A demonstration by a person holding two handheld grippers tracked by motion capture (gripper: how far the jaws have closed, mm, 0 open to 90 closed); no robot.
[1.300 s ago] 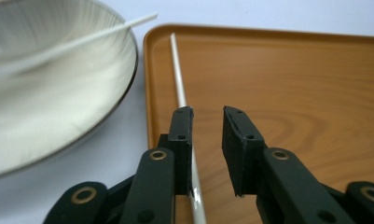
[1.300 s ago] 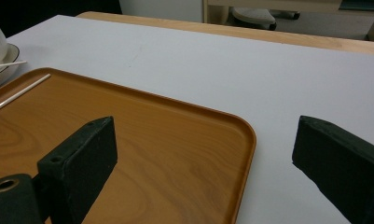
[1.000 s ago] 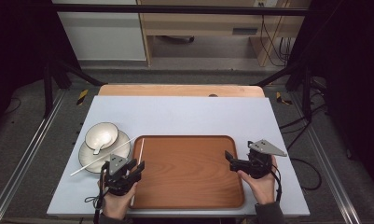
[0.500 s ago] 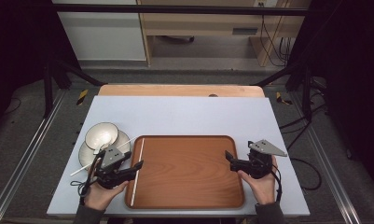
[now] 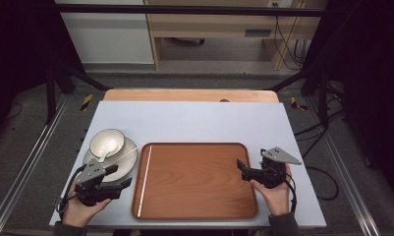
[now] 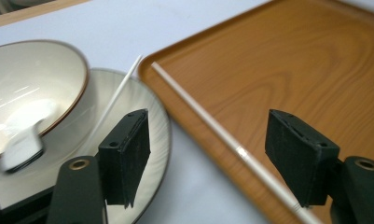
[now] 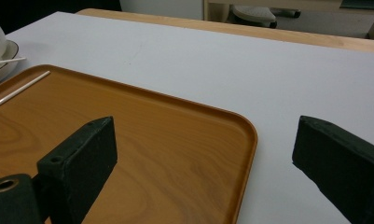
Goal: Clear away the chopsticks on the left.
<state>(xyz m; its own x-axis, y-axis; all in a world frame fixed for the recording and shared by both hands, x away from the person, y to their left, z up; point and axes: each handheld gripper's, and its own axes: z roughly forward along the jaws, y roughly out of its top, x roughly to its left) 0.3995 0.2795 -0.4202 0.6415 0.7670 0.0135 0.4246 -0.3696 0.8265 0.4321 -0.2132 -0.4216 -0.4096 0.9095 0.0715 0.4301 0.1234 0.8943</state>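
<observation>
A brown wooden tray (image 5: 199,187) lies at the table's front middle. One white chopstick (image 5: 144,179) rests inside it along its left edge. Left of the tray, a white bowl (image 5: 107,141) with a spoon (image 6: 24,144) sits on a white plate (image 5: 123,164). A second chopstick (image 5: 122,155) lies across that plate. My left gripper (image 5: 122,176) is open just in front of the plate, its jaws pointing toward the tray's left edge, straddling the chopstick (image 6: 212,128) in the tray. My right gripper (image 5: 242,169) is open at the tray's right edge (image 7: 250,140) and holds nothing.
The light grey table top (image 5: 194,120) stretches bare behind the tray, with a wooden strip (image 5: 189,95) along its far edge. Black frame legs and cables stand on the floor at both sides.
My left gripper has drawn back to the left, off the tray's left edge, and a white chopstick now lies uncovered in the tray. The right gripper has not moved.
</observation>
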